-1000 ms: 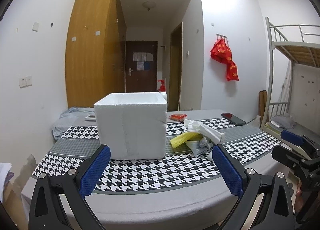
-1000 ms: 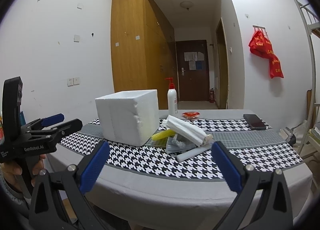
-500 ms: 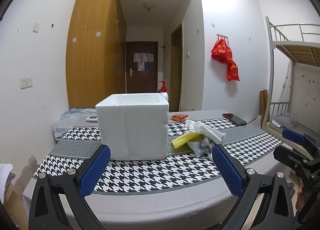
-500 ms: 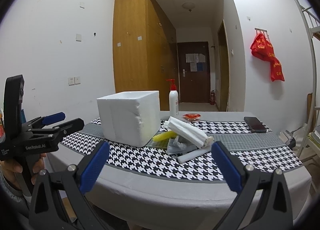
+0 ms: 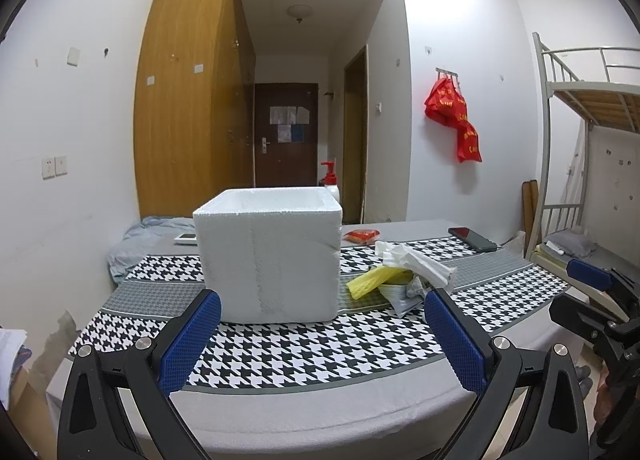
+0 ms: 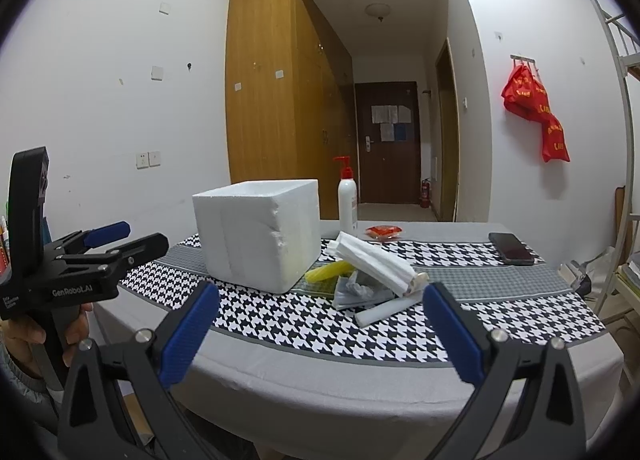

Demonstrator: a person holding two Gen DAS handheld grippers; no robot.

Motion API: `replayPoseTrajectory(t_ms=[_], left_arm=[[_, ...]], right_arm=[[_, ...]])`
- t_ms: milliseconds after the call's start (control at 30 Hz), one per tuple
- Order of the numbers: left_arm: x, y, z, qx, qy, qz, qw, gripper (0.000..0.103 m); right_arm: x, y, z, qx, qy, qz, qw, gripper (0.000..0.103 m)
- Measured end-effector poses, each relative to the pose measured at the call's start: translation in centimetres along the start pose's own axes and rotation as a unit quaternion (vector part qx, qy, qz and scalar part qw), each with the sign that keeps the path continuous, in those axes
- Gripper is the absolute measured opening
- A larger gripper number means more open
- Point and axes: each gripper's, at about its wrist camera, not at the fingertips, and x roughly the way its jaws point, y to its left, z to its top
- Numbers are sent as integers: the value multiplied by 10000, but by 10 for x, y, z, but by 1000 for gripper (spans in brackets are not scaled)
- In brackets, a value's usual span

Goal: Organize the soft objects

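Yellow roll (image 5: pixel 370 280) lies flat, long axis toward foam box (image 5: pixel 272 252).

A white square foam box (image 5: pixel 272 256) sits on the black-and-white houndstooth cloth with grey bands (image 5: pixel 312 344). Beside it lie a yellow ribbed roll (image 5: pixel 366 282), white folded paper (image 6: pixel 374 260) and a crumpled grey bag (image 6: pixel 356 290). Toward the tabletop's far edge: a red packet (image 6: pixel 382 231), a black phone (image 6: pixel 511 248).

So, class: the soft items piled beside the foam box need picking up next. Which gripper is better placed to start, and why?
Probably the right gripper: the pile of soft items lies almost between its open fingers, while the left gripper faces the foam box, with the pile off to its right.
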Motion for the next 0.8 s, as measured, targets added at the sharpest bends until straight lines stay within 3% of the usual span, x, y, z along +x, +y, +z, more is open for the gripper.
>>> replayPoseTrajectory(t_ms=[533,800], left_arm=[[6,-1,2,41,30,7,10000,102],[32,-4,7,140,260,-189,9994,102]], right_arm=[[8,-3,3,46,87,17,10000,103],[32,-19,8,245,351,-65,9991,103]])
